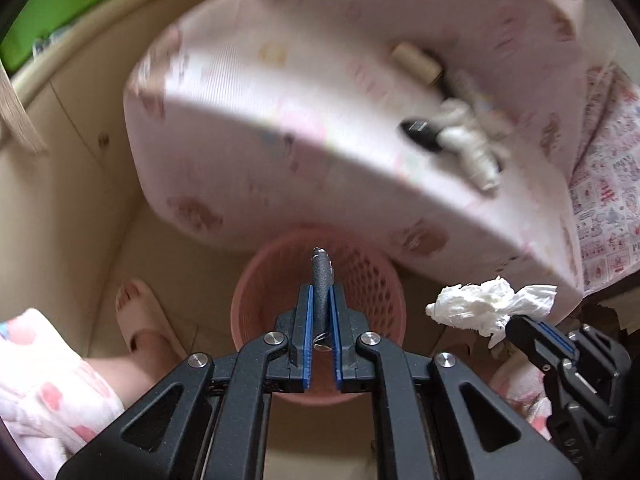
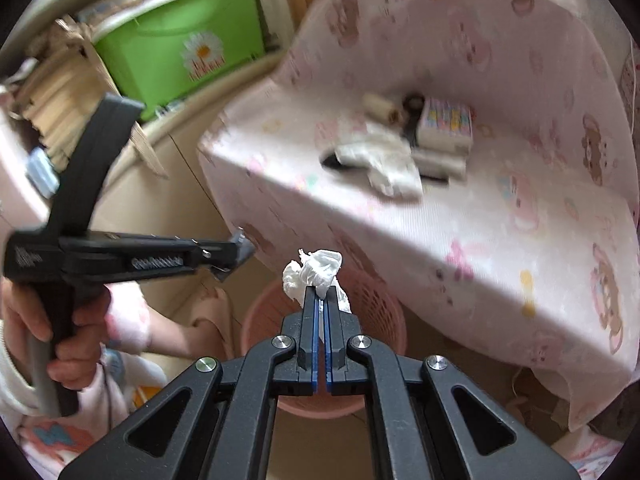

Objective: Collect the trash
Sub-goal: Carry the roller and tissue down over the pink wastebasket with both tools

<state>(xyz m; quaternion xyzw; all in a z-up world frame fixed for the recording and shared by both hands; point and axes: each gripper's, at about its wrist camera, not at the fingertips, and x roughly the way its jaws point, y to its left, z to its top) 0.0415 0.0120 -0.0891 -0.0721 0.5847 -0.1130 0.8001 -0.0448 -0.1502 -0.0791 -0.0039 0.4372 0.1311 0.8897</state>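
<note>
Hovering over the pink bin (image 1: 320,304): left claw (image 1: 321,312) clamped on a dark grey wrapper (image 1: 321,280), which sticks out past the tips, directly above the bin mouth. Right claw (image 2: 321,312) pinched tight on a crumpled white tissue (image 2: 316,270), bunched at the tips, also above the bin (image 2: 384,308). Bin stands on the floor just beside the pink-covered table (image 2: 500,232). More tissue and small packets (image 2: 444,128) lie on the table, blurred.

- A pink perforated basket (image 1: 372,280) is showing below.
- A pale pink bear-printed cloth (image 2: 500,220) is covering the furniture.
- A white crumpled tissue (image 2: 316,270) is showing.
- A green flower-printed bin (image 2: 180,40) is sitting behind.
- A grey, possibly foil-tipped, wrapper (image 1: 321,280) is showing.
</note>
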